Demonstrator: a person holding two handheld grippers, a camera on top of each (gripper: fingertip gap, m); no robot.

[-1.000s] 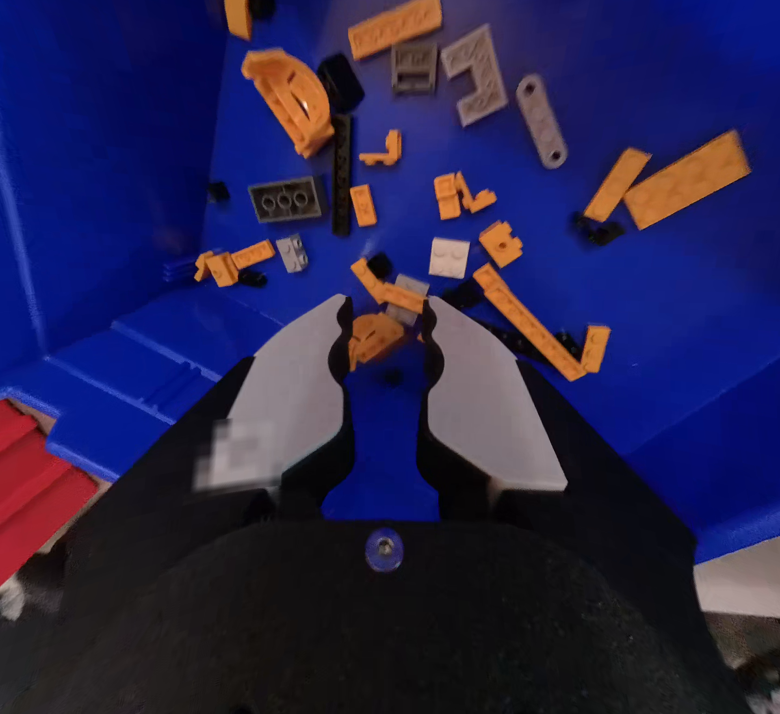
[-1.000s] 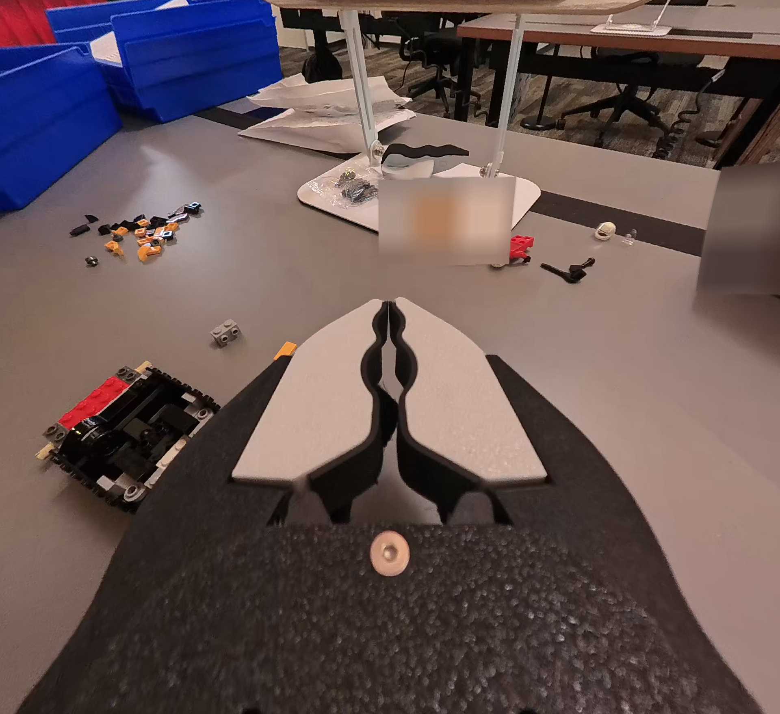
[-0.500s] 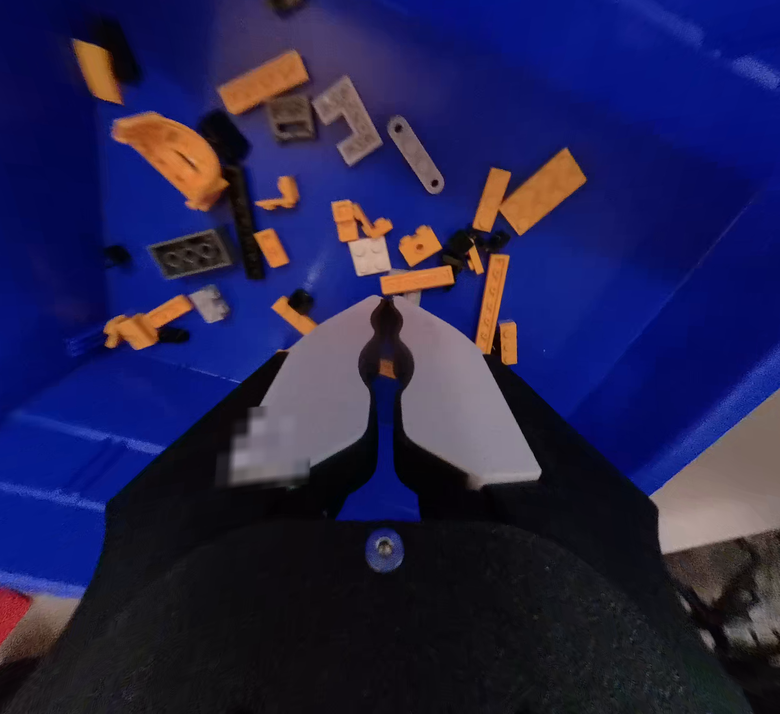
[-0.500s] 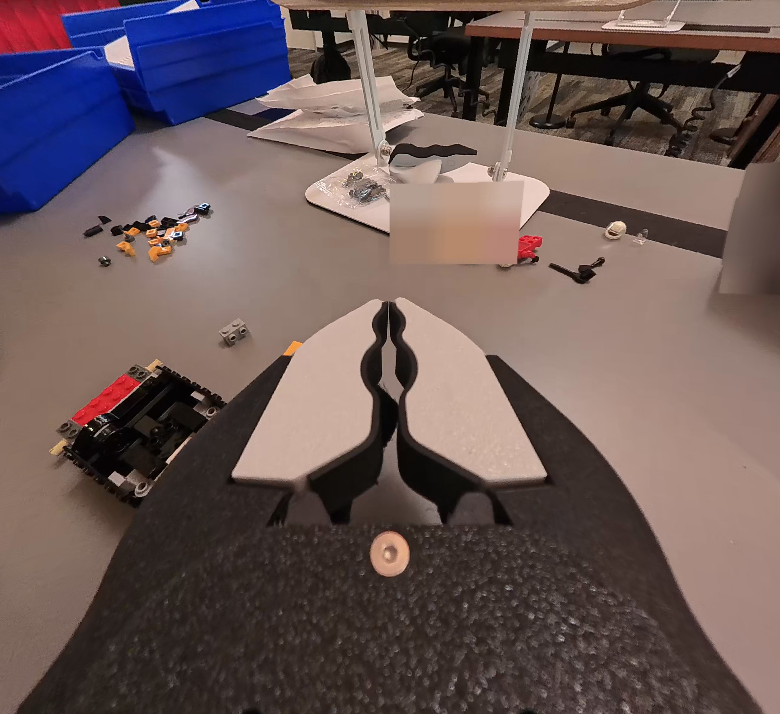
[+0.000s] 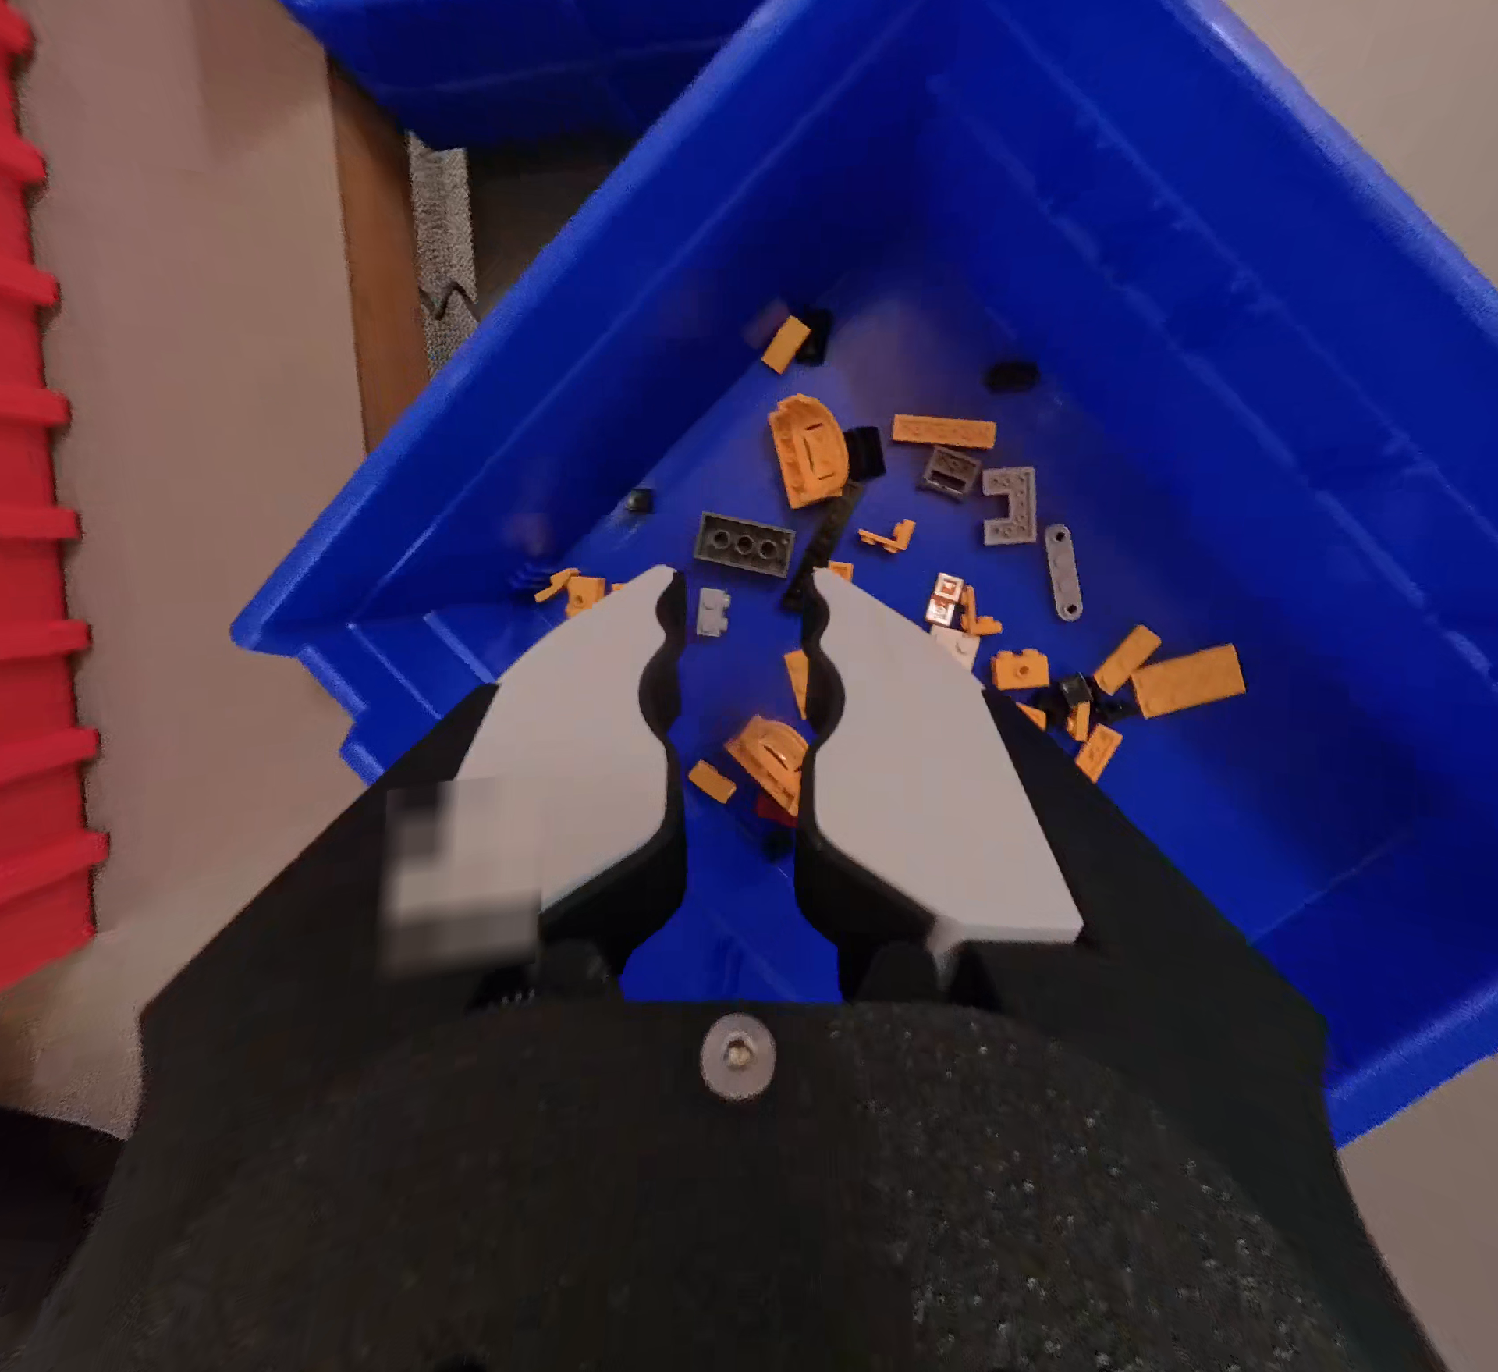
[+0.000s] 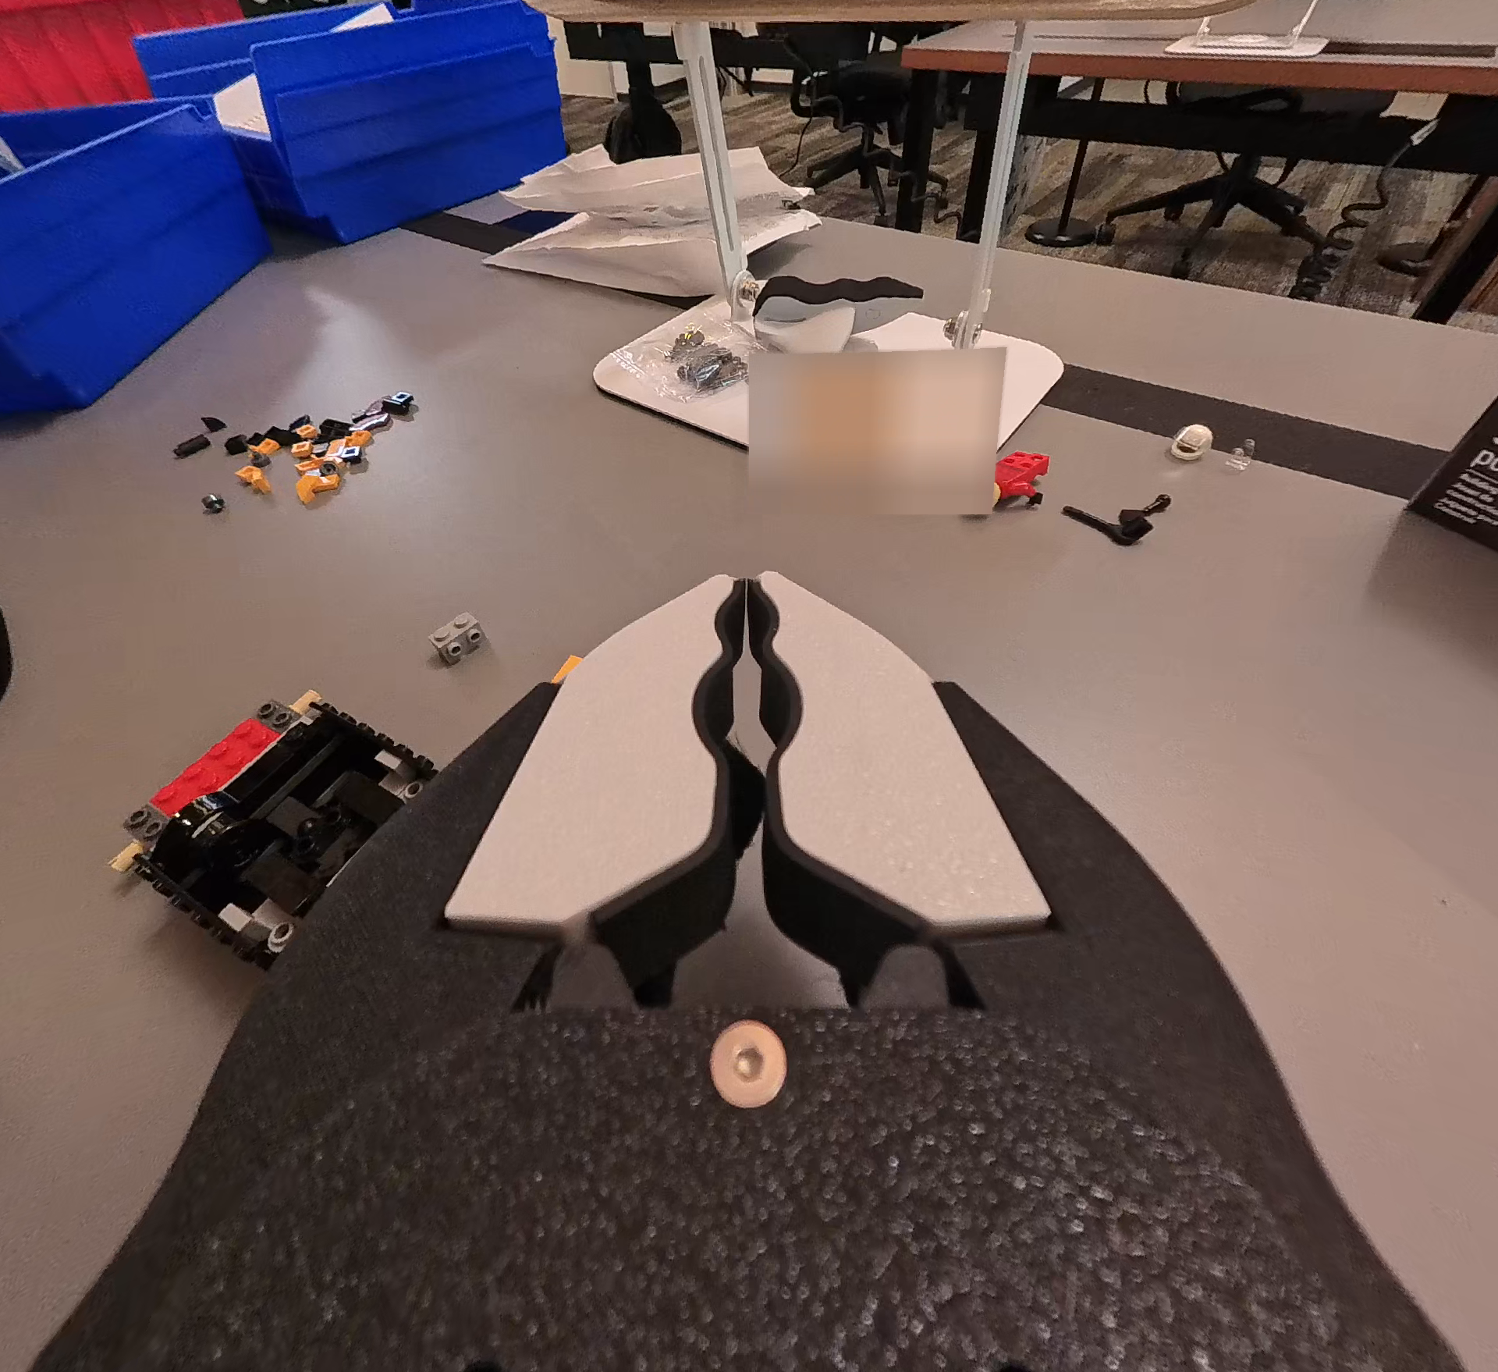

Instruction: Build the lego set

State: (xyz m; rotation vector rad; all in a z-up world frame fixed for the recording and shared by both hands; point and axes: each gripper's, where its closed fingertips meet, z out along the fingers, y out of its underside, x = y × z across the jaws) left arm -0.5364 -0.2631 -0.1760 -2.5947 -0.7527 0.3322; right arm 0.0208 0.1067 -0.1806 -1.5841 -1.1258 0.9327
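My left gripper (image 5: 742, 583) is open and empty, held above a blue bin (image 5: 1216, 295) of loose orange, grey and black lego pieces. An orange curved piece (image 5: 770, 757) lies on the bin floor between the fingers, below them. A dark grey brick (image 5: 744, 543) and a larger orange curved piece (image 5: 806, 448) lie farther in. My right gripper (image 6: 750, 581) is shut and empty above the grey table (image 6: 1135, 684). A partly built black and red lego model (image 6: 267, 818) sits on the table to its left. A small grey brick (image 6: 458, 636) lies just beyond.
A pile of small orange and black pieces (image 6: 300, 445) lies far left on the table. Blue bins (image 6: 389, 109) and a red bin (image 6: 89, 36) stand at the back left. A white stand base (image 6: 1029, 368), a red piece (image 6: 1023, 472) and a black piece (image 6: 1123, 518) lie ahead.
My left gripper was shut half a second ago; it has opened and pulled back up out of the bin, so the bin's rim and table now show. The right gripper has stayed shut, barely moving.
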